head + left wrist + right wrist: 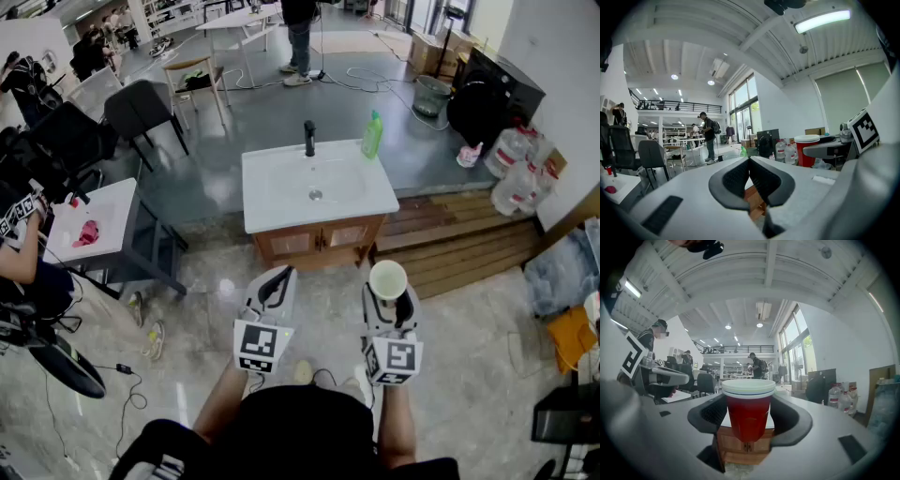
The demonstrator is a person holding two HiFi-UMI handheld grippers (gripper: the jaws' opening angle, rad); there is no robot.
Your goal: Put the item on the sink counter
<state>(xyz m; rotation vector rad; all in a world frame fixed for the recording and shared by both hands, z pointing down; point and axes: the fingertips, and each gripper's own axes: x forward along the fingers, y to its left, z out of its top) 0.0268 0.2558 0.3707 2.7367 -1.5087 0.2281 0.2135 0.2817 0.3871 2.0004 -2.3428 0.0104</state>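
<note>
Grip: right tool clamps red cup upright; left tool closed, empty. We carry cup level, forward to sink worktop, well ahead; set down on flat rim, clear of basin, tap, green bottle.

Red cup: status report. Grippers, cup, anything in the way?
Left gripper jaws shut, empty. Right gripper jaws shut on red cup, upright. Sink counter ahead, not yet reached; faucet and green bottle at its back edge.
</note>
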